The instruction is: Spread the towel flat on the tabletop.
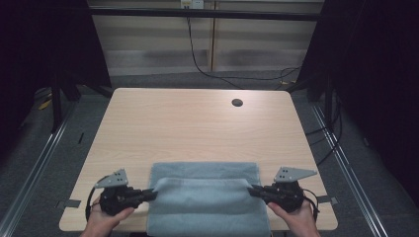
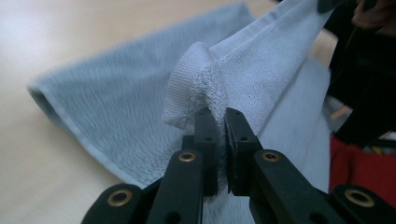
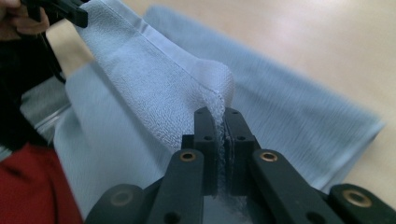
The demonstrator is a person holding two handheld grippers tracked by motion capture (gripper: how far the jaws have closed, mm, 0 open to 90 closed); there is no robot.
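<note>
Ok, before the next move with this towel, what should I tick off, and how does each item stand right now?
1. Left tool shut on a corner of the towel: ok, cloth pinched between the jaws.
2. Right tool shut on the opposite corner: ok.
3. Held edge stretched between both tools without sagging: ok in the high view.
4. Folded far part lying flat on the table: ok.
5. Near part of the towel fully on the table: not ok, it hangs over the front edge.
6. Corners lined up with the layer underneath: cannot tell.
</note>
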